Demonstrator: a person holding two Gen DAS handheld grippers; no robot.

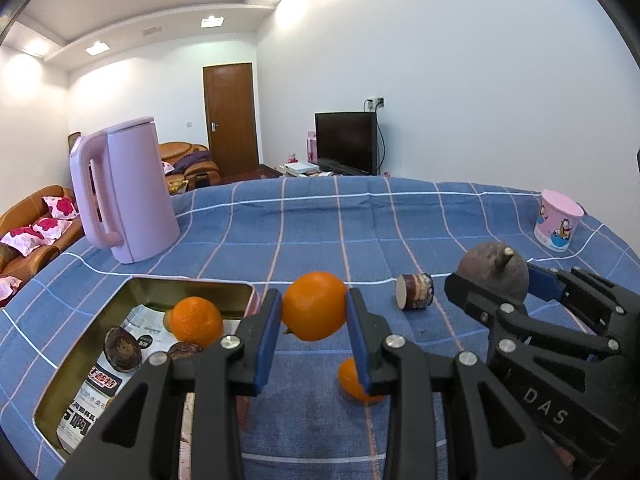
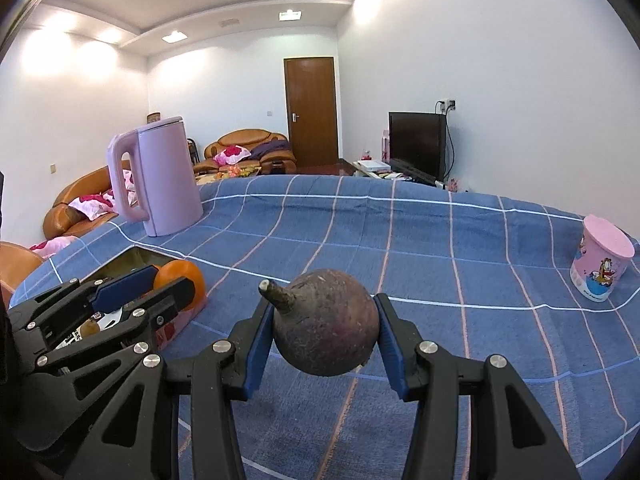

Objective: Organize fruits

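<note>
My left gripper (image 1: 314, 312) is shut on an orange (image 1: 314, 305) and holds it above the blue checked cloth, just right of a gold tin tray (image 1: 192, 289). The tray holds another orange (image 1: 196, 320) and dark brown fruits (image 1: 122, 349) on printed paper. A third orange (image 1: 354, 380) lies on the cloth under the left gripper's right finger. My right gripper (image 2: 324, 330) is shut on a dark purple round fruit with a stem (image 2: 326, 322), held above the cloth; it also shows in the left wrist view (image 1: 494, 276). The left gripper shows in the right wrist view (image 2: 148, 284).
A cut purple-brown stalk piece (image 1: 416, 291) lies on the cloth between the grippers. A pink kettle (image 1: 124, 192) stands at the far left. A pink cartoon cup (image 1: 558, 220) stands at the far right near the table's edge. Sofas and a TV are behind.
</note>
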